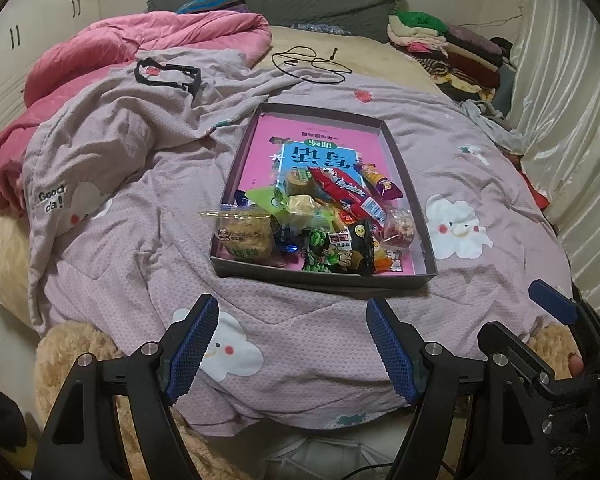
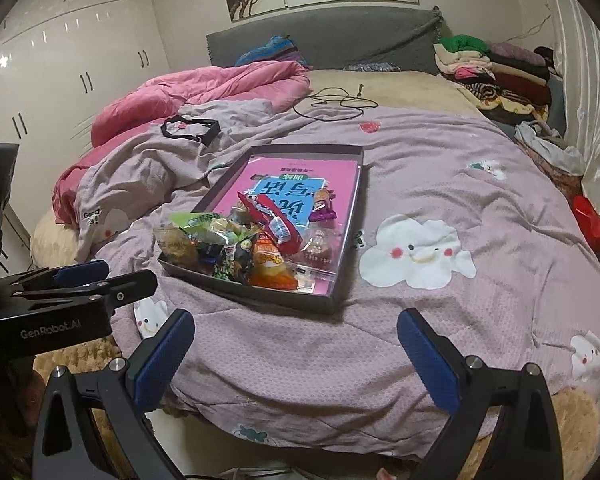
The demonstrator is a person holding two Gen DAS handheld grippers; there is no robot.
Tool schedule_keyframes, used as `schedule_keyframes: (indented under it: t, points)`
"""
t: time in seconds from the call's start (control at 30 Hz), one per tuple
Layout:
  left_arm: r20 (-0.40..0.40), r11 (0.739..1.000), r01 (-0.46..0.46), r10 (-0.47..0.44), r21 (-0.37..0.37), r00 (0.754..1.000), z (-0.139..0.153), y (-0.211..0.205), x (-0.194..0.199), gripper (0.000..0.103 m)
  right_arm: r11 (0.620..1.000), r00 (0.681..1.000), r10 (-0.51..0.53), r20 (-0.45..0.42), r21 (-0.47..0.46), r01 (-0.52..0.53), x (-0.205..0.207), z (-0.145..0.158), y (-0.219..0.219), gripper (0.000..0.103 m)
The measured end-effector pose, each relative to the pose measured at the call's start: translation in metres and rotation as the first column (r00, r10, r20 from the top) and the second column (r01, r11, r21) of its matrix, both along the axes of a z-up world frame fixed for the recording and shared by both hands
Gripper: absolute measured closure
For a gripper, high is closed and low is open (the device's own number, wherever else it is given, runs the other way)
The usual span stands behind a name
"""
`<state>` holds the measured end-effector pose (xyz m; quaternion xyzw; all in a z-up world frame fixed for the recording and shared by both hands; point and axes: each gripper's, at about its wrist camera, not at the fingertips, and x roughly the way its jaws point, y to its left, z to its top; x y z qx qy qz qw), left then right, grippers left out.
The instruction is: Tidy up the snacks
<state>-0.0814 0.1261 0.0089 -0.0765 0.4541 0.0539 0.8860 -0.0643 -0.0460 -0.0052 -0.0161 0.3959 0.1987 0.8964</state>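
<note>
A shallow grey box (image 1: 430, 248) (image 2: 350, 232) with a pink book on its floor lies on the lilac quilt. A pile of wrapped snacks (image 1: 312, 224) (image 2: 244, 244) fills its near end: a clear pack of biscuits (image 1: 244, 236), a black and green pack (image 1: 340, 256), a long red bar (image 1: 352, 196) (image 2: 272, 220), an orange pack (image 2: 270, 264). My left gripper (image 1: 292, 344) is open and empty, near the bed's edge, short of the box. My right gripper (image 2: 296, 356) is open and empty, to the right of the left one, also short of the box.
The lilac quilt (image 1: 140, 208) with cloud prints covers the bed. A pink duvet (image 1: 100, 52) is bunched at the back left. A black frame (image 1: 168, 76) and a black cord (image 1: 312, 64) lie behind the box. Folded clothes (image 1: 452, 52) are stacked at the back right, by a curtain.
</note>
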Motion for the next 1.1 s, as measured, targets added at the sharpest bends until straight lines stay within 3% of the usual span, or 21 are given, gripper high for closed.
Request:
schedule_keyframes:
  t: [1.1]
  points:
    - [-0.008,1.0,-0.012,0.012,0.025,1.0,-0.0007,0.0021,0.0002,0.025,0.999,0.999,-0.042,0.021,-0.022,0.043,0.0016,0.0023,-0.006,0.001]
